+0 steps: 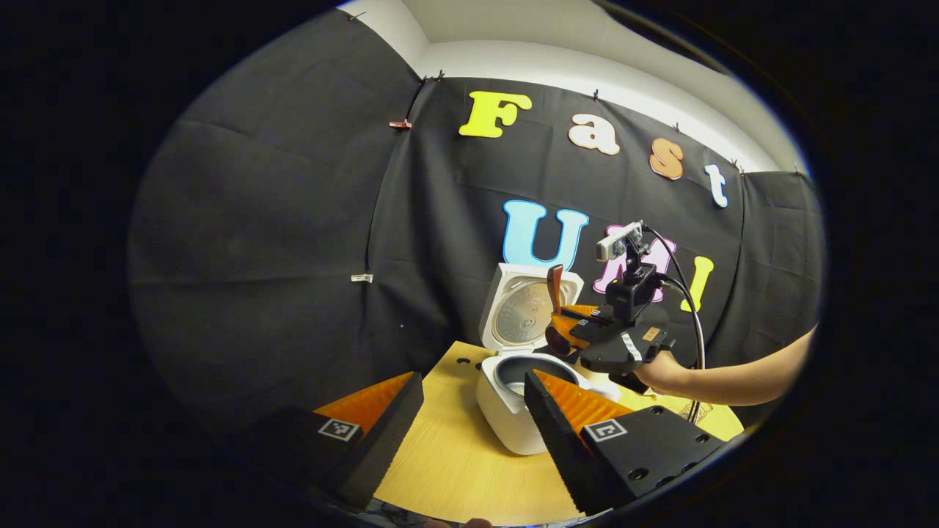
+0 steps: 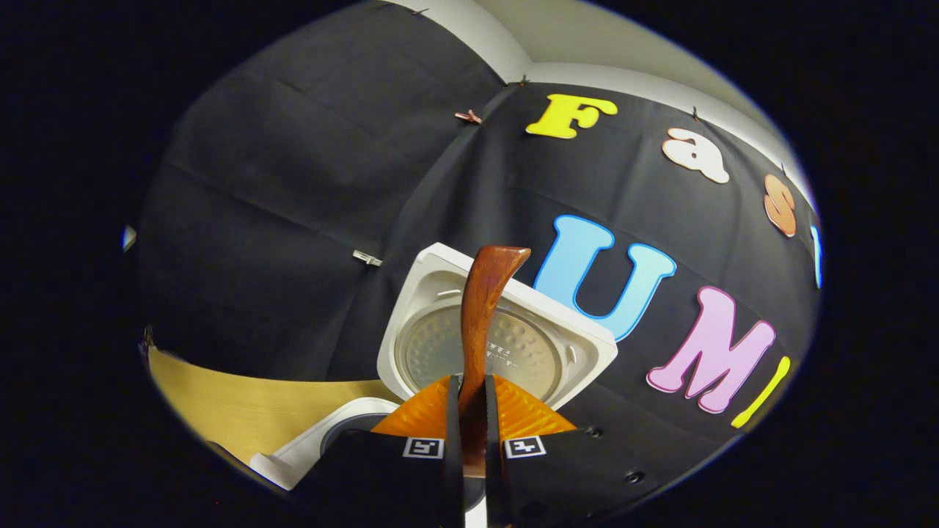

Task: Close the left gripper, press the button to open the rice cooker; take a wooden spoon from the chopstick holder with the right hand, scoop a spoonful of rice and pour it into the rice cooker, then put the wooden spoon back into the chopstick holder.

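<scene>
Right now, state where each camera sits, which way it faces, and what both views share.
Left gripper view: rides the open left gripper, facing the rice cooker on the table; the right gripper and a hand show beyond.
Right gripper view: rides the right gripper, tilted up at the cooker's raised lid; its fingers clamp the wooden spoon.
Shared: cooker, lid, spoon, table.

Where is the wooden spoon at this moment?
The brown wooden spoon stands upright, clamped in the right gripper, above the open white rice cooker; its handle crosses the raised lid.
</scene>
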Demonstrator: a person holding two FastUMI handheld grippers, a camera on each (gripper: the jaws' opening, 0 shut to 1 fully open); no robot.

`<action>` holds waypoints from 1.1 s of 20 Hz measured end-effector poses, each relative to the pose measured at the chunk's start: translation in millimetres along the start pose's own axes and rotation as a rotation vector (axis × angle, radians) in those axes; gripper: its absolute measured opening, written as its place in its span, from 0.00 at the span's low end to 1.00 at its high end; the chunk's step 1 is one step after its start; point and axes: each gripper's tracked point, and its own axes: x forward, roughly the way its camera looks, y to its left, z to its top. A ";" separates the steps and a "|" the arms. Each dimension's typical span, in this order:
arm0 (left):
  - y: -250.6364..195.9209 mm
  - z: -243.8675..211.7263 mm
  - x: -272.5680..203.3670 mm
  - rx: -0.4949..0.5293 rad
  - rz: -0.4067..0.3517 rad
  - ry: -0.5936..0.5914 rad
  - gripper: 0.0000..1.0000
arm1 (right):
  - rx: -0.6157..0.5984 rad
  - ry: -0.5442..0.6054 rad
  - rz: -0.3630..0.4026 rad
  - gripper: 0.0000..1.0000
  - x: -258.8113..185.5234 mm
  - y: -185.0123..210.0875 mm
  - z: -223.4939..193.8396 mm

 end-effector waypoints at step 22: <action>-25.1 10.4 -13.9 0.031 -0.026 -0.037 0.95 | 0.723 -0.155 -0.165 0.15 -102.5 -100.9 52.2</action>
